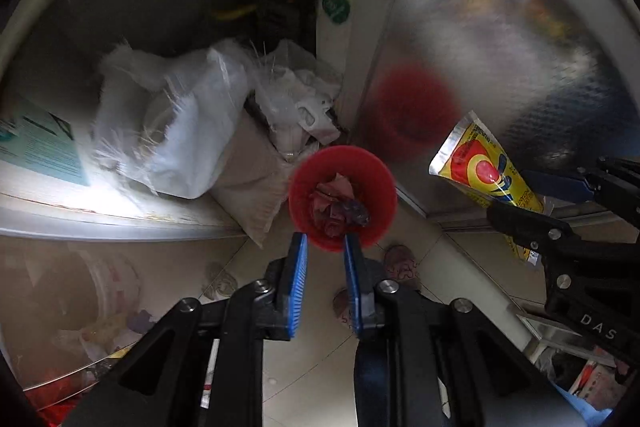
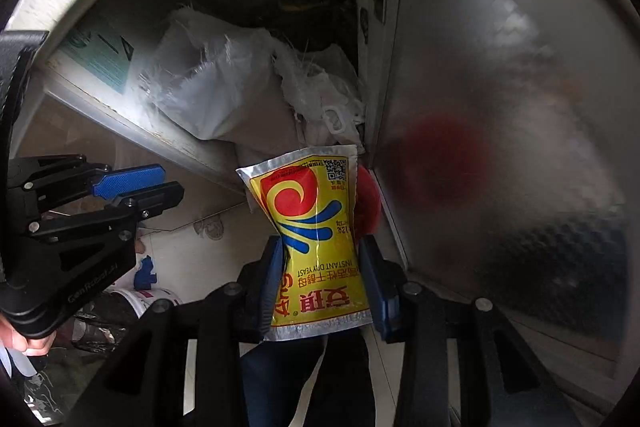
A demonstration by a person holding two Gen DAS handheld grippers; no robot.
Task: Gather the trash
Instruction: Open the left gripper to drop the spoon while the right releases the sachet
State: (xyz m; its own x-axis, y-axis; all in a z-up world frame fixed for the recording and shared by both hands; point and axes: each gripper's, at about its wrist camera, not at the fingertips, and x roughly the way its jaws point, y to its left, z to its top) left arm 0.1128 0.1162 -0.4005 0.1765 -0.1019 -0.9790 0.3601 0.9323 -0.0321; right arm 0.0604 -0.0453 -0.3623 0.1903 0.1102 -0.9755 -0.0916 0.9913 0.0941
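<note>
A yellow instant-yeast packet [image 2: 316,239] is pinched at its waist between the blue pads of my right gripper [image 2: 320,259], which is shut on it; the left wrist view shows the same packet [image 1: 484,171] at the right. A red cup [image 1: 342,195] with crumpled trash inside stands on the tiled floor against a metal door. My left gripper [image 1: 325,241] points down just above the cup's near rim, its pads a narrow gap apart with nothing between them. In the right wrist view the cup [image 2: 368,203] peeks out behind the packet and the left gripper [image 2: 160,187] hangs at the far left.
White woven sacks [image 1: 172,131] and a beige sack [image 1: 256,183] fill a low shelf [image 1: 120,219] behind the cup. The embossed metal door [image 1: 500,67] reflects the cup. Scraps lie on the floor [image 1: 400,263]. A person's hand [image 2: 32,343] holds the left gripper.
</note>
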